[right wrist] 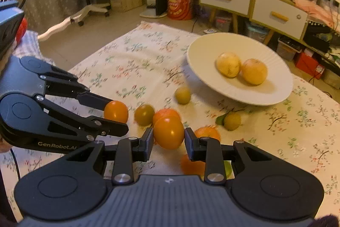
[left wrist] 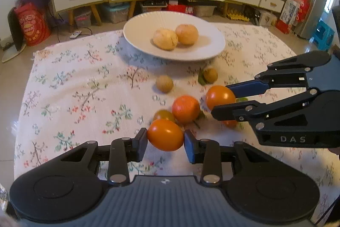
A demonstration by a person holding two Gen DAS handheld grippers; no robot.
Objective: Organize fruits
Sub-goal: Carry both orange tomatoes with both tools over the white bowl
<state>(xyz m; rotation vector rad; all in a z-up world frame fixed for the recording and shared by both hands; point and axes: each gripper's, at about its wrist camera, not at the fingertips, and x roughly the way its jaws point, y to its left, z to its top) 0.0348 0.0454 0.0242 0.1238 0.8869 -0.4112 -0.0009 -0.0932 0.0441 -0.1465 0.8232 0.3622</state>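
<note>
From the left wrist view, the left hand-held gripper (left wrist: 165,139) is clamped on a smooth, glossy orange oval fruit (left wrist: 165,135), one pad pressing each side, so the fruit's long axis runs across the jaws. The wide, shallow white ribbed plate (left wrist: 136,35) lies straight ahead and beyond, well apart, already carrying two pale yellow round fruits (left wrist: 175,37) touching each other. To the right in this view, the right hand-held gripper (left wrist: 223,102) pinches a second glossy orange fruit (left wrist: 220,97), and it sits somewhat nearer the plate. Between the grippers and the plate, loose fruit lies on the flowered cloth of the desk (left wrist: 74,82): a round orange mandarin (left wrist: 186,109), a greenish-orange fruit (left wrist: 164,115) and two small tan ones (left wrist: 164,83). From the right wrist view, the right hand-held gripper (right wrist: 169,138) grips its orange oval fruit (right wrist: 169,132) the same way, with the plate (right wrist: 199,69) ahead and to the right, its near rim close beyond the loose fruit. The left hand-held gripper (right wrist: 112,111) shows at the left, closed on its fruit (right wrist: 115,111), farther from the plate. By my judgement the right hand has the shorter carry.
</note>
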